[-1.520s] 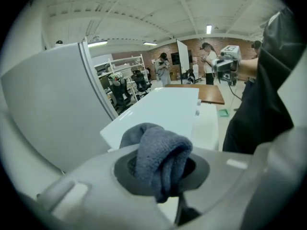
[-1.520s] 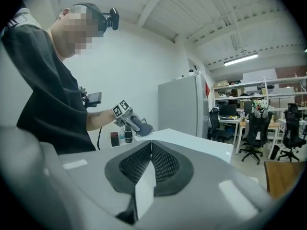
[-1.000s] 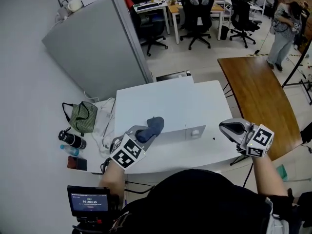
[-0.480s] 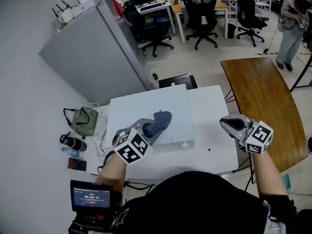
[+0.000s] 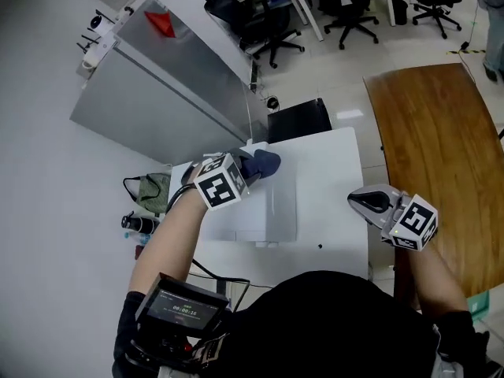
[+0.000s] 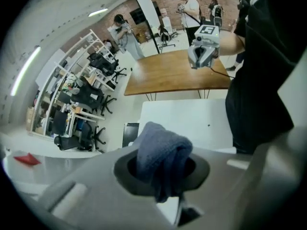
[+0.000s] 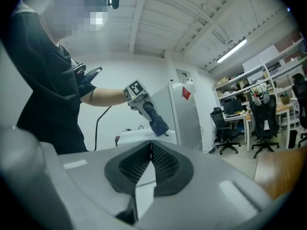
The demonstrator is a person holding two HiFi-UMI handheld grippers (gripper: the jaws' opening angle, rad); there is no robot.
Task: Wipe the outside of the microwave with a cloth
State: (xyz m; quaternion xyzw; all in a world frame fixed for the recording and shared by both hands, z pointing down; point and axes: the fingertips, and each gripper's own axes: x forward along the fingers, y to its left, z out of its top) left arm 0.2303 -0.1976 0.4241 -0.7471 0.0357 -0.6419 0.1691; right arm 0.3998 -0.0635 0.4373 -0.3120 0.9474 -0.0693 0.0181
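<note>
Left claw (image 6: 163, 171) is clamped on a dark blue cloth (image 6: 160, 152). It's soft, nubby terry, bunched into a thick fold that bulges up btwn the grey moulded jaws & droops over their front. In head view the cloth's loose end touches the top of the microwave (image 5: 248, 211) at its far edge. The microwave is a boxy white unit w/ a flat, smooth top.

Right claw (image 7: 151, 164) is closed tight on nothing. Its black pads (image 7: 165, 164), w/ a fine diamond-mesh texture, meet in a narrow V. It hangs over the desk's right edge, well apart from the microwave.

Desk (image 5: 339, 211): white, smooth, rectangular, w/ the microwave on its left half. Just right of it is a brown wood-grain table (image 5: 433, 132) w/ a curved edge.

Left of the desk lies a green fabric bag (image 5: 150, 191) w/ a dark strap, and near it a black cylindrical bottle (image 5: 135, 224). Behind is a tall grey cabinet (image 5: 157, 101), flat-sided & matte. Black swivel chairs (image 5: 272, 30) stand further back on a pale glossy floor.
</note>
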